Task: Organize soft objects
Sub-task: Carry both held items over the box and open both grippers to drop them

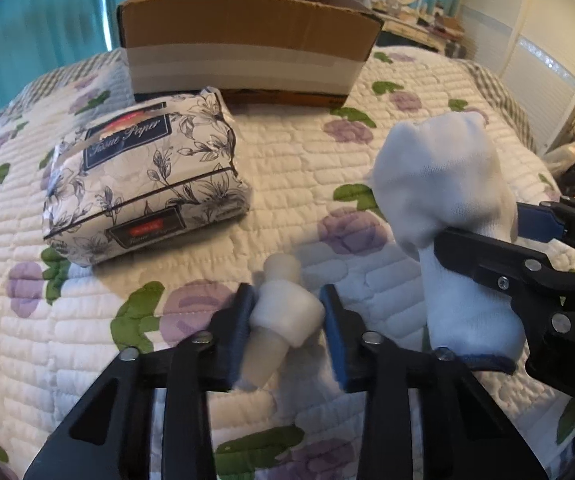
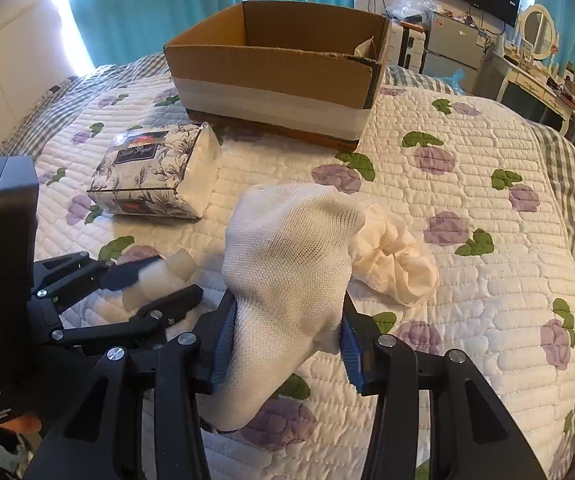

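My left gripper [image 1: 287, 320] is shut on a small white foam roll [image 1: 283, 312] wrapped in a white band, held just above the quilt; it also shows in the right wrist view [image 2: 159, 278]. My right gripper [image 2: 287, 340] is shut on a white mesh sock [image 2: 291, 268], held above the bed; the sock shows in the left wrist view [image 1: 447, 196] at the right. A floral tissue paper pack [image 1: 143, 176] lies on the quilt in front of the open cardboard box [image 1: 247, 36]. A cream crumpled cloth [image 2: 395, 256] lies just beyond the sock.
The bed has a white quilt [image 2: 467, 184] with purple flowers and a grey checked border. The cardboard box [image 2: 279, 80] stands at the far side of the bed. Teal curtains, a fridge, a dressing table and a wall screen are behind it.
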### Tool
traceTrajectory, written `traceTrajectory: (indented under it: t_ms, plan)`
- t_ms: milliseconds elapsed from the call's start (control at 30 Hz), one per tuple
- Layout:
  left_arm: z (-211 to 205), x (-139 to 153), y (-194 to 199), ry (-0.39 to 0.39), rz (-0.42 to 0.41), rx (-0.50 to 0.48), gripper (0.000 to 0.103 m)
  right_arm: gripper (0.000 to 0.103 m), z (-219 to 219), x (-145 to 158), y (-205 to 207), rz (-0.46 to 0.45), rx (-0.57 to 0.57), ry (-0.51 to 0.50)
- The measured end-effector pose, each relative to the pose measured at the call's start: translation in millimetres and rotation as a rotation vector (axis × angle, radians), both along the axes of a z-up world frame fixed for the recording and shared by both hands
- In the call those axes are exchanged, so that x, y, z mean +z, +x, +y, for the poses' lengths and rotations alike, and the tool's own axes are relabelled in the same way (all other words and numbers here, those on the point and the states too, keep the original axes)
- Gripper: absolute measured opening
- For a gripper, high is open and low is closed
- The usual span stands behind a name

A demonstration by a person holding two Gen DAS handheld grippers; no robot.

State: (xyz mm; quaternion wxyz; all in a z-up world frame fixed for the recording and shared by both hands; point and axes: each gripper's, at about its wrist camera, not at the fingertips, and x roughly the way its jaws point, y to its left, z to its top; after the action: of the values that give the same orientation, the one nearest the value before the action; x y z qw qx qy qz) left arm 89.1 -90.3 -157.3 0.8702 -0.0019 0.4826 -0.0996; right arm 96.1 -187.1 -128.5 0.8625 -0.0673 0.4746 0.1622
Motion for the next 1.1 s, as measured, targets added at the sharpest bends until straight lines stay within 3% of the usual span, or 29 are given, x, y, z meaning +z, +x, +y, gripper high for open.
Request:
traceTrajectory:
  t_ms: [433,733,933,1100]
  plan:
    - [12.4,36.8,-33.3,-0.027,-0.056,0.008,0.032,0.045,-2.7,42.3,-37.1,-0.091,-0.018,0.013]
    - [24.9,87.7,-58.9,-0.041,-0.181,0.039,0.032,0.045,-8.9,83.6,-63.4,-0.167,-0.028,0.051]
    - [29.0,126.6,-57.2,-0.033,-0.259,0.033,0.032,0.045,-15.7,127.5,-55.7,-0.226,-0.014,0.12]
    - [33.3,160.8,-42.2,-0.021,-0.341,0.024,0.032,0.045,-14.4,169.3,-33.2,-0.307,0.011,0.119]
